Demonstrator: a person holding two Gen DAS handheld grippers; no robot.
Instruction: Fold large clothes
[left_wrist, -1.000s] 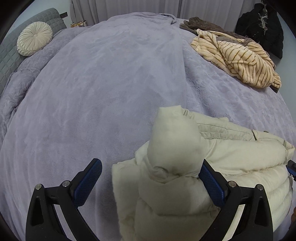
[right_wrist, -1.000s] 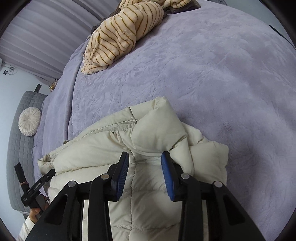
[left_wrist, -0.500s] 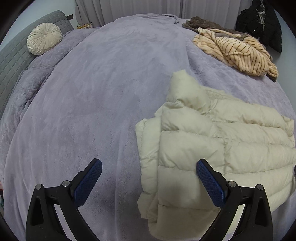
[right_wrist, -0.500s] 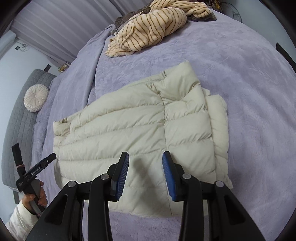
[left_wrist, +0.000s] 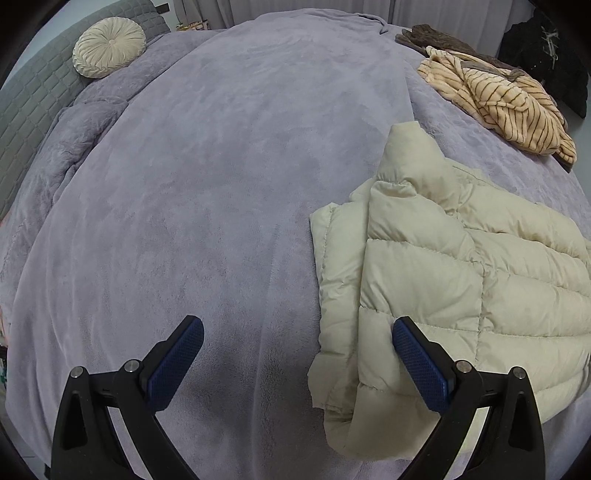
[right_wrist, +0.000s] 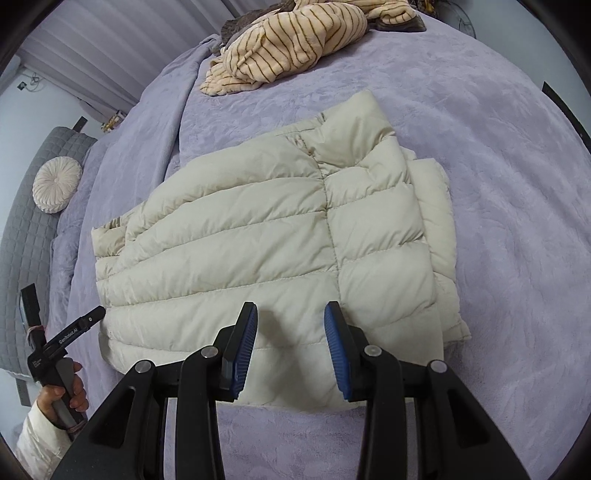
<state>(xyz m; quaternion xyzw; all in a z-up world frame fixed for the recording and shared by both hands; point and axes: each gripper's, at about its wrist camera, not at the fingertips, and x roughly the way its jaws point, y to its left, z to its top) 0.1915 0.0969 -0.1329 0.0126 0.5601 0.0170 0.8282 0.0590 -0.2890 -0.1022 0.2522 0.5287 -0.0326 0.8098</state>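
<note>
Cream puffer jacket (right_wrist: 258, 236) now flat, folded on bed (left_wrist: 221, 166); bunched second ago. Right hand-held gripper (right_wrist: 291, 347) part-open, empty, above hem. Left hand-held gripper (left_wrist: 297, 365) wide, empty.

A cream quilted puffer jacket (right_wrist: 273, 236) lies folded flat on the lavender bedspread (right_wrist: 498, 206), its collar toward twelve o'clock in the right wrist view. A folded sleeve edge shows under its three o'clock side. Horizontal stitched channels cross it.

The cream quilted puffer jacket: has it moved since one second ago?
Yes. The cream quilted puffer jacket now lies flat on the lilac blanket, no longer bunched up at the tools.
</note>
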